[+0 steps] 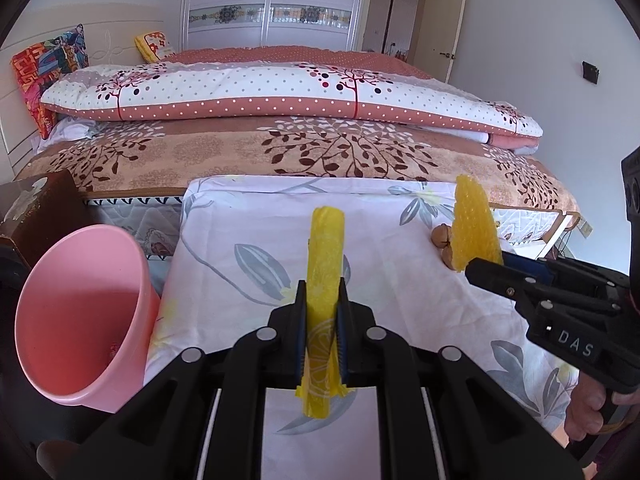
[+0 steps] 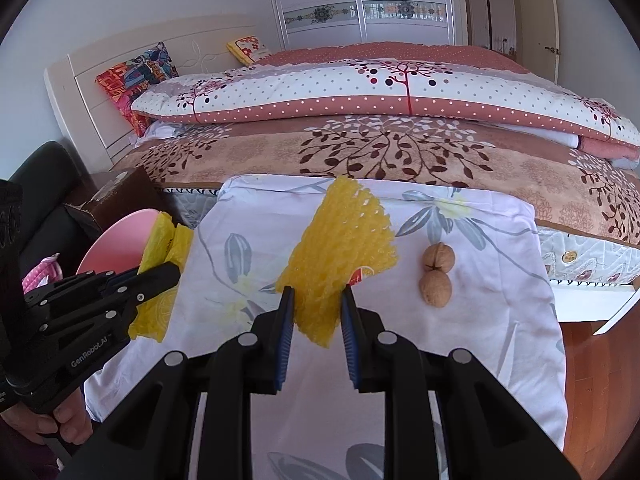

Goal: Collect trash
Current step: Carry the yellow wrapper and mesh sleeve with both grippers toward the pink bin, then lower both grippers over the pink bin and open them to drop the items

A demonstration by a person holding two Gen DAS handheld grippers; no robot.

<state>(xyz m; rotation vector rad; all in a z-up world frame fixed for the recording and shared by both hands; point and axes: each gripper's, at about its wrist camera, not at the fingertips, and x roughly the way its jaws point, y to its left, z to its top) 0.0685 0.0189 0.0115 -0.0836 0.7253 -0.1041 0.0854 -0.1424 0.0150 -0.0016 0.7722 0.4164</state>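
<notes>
**Both grippers holding yellow trash above the worktop**

Left wrist view: left gripper [image 1: 322, 300], jaws clenched on a yellow wrapper [image 1: 326, 280] standing upright between them. Pink bin [image 1: 86, 316] tilted at the left edge of the cloth-covered worktop [image 1: 400, 288]. Right gripper [image 1: 486, 270] at the right, holding a yellow foam net [image 1: 474, 228] upright. Walnuts [image 1: 442, 240] partly hidden behind the net.

Right wrist view: right gripper [image 2: 316, 300], jaws grasping the foam net [image 2: 340, 256], lifted off the cloth. Two walnuts [image 2: 437, 276] touching each other on the worktop [image 2: 500, 320], just right of the net. Left gripper [image 2: 160, 276] carries the wrapper [image 2: 168, 240] in front of the pink bin [image 2: 116, 248]. Bed [image 2: 360, 152] behind.
</notes>
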